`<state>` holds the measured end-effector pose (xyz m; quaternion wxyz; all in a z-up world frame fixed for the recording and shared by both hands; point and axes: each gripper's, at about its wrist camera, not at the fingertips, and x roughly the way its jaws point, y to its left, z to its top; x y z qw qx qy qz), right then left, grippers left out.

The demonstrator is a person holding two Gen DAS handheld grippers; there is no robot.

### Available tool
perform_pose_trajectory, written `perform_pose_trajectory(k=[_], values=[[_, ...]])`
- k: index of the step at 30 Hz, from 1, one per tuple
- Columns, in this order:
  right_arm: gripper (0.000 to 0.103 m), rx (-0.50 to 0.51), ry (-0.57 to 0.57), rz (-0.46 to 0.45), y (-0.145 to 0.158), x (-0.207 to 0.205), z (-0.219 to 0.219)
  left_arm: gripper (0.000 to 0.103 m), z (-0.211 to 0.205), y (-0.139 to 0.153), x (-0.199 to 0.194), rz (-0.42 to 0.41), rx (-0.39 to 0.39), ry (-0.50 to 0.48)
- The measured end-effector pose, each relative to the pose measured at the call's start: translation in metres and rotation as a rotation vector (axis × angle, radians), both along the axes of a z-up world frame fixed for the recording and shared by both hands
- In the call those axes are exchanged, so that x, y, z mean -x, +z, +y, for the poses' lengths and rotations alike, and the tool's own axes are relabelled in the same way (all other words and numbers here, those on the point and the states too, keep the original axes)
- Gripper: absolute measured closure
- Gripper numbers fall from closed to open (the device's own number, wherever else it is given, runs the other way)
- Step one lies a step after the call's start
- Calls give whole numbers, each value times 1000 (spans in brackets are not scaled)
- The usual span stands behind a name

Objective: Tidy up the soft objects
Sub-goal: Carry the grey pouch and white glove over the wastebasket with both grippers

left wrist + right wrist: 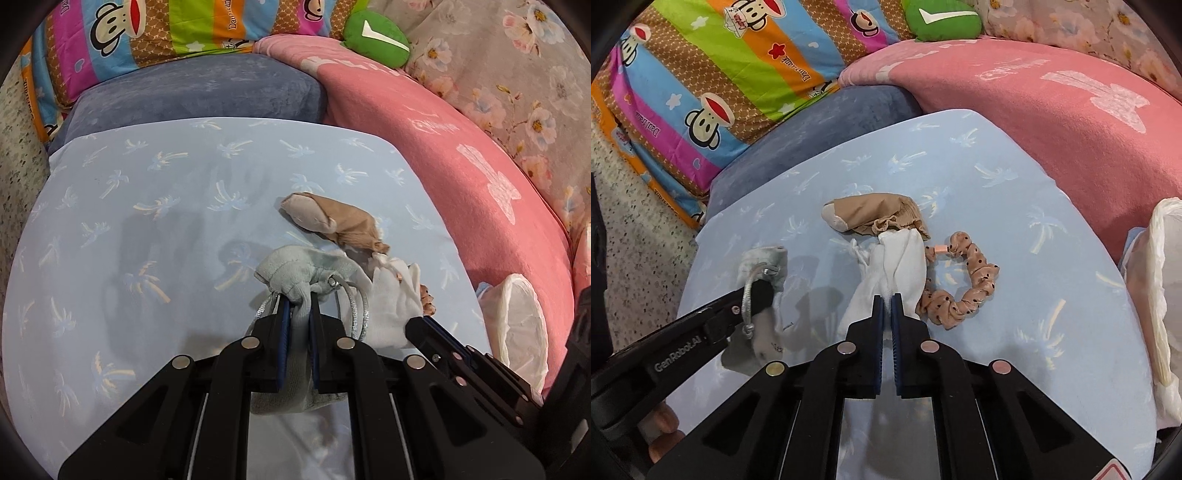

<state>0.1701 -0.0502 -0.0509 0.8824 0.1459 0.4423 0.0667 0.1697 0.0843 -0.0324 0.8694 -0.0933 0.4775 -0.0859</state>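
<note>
On a light blue palm-print cushion lie several soft items. My left gripper is shut on a grey sock, and a silver elastic loop hangs around one finger. In the right wrist view the grey sock hangs from the left gripper at lower left. My right gripper is shut on the near edge of a white sock. A tan stocking lies just beyond it. A peach dotted scrunchie curls to the right of the white sock.
A pink blanket borders the cushion on the right, with a white padded item at its near end. Behind are a blue-grey cushion, a striped monkey-print quilt, a green plush and floral fabric. Speckled floor lies left.
</note>
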Motion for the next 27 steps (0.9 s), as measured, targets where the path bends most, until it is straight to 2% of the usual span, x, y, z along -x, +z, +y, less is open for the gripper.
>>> perform_pose_trajectory(k=[17, 27], values=[[99, -1, -105, -177, 78, 69, -61, 93, -74, 41, 42, -98, -34, -143], [99, -11, -224, -233, 102, 99, -121, 93, -129, 60, 56, -155, -64, -259]])
